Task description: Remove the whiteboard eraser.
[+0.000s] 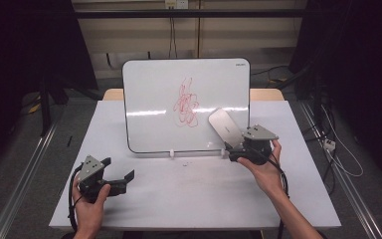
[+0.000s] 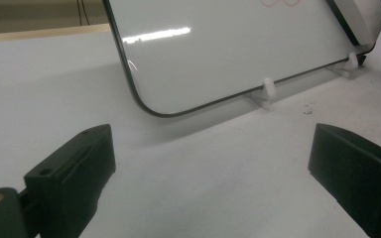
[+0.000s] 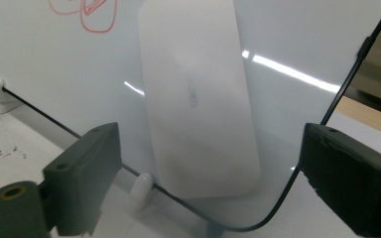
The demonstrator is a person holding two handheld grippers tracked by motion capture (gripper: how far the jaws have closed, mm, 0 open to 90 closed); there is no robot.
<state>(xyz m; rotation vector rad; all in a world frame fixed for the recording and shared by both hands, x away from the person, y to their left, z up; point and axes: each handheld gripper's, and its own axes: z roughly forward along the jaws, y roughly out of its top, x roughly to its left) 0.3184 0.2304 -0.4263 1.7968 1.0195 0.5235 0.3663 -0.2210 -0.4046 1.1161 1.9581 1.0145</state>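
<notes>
A whiteboard (image 1: 154, 109) stands tilted back on the white table (image 1: 189, 199), with a red scribble (image 1: 185, 103) at its middle. A white eraser (image 1: 224, 125) lies flat against the board's lower right part. My right gripper (image 1: 232, 151) is just below the eraser, open. In the right gripper view the eraser (image 3: 198, 99) sits on the board (image 3: 297, 39) ahead, between the spread jaws and apart from them, with the scribble (image 3: 87, 12) at top left. My left gripper (image 1: 118, 168) rests open near the table's front left, facing the board (image 2: 218, 54).
Small white clip feet (image 2: 268, 87) prop the board's bottom edge. Dark specks (image 2: 307, 109) lie on the table in front of the board. Dark curtains and floor rails flank the table. A wooden surface (image 1: 266, 93) shows behind the board.
</notes>
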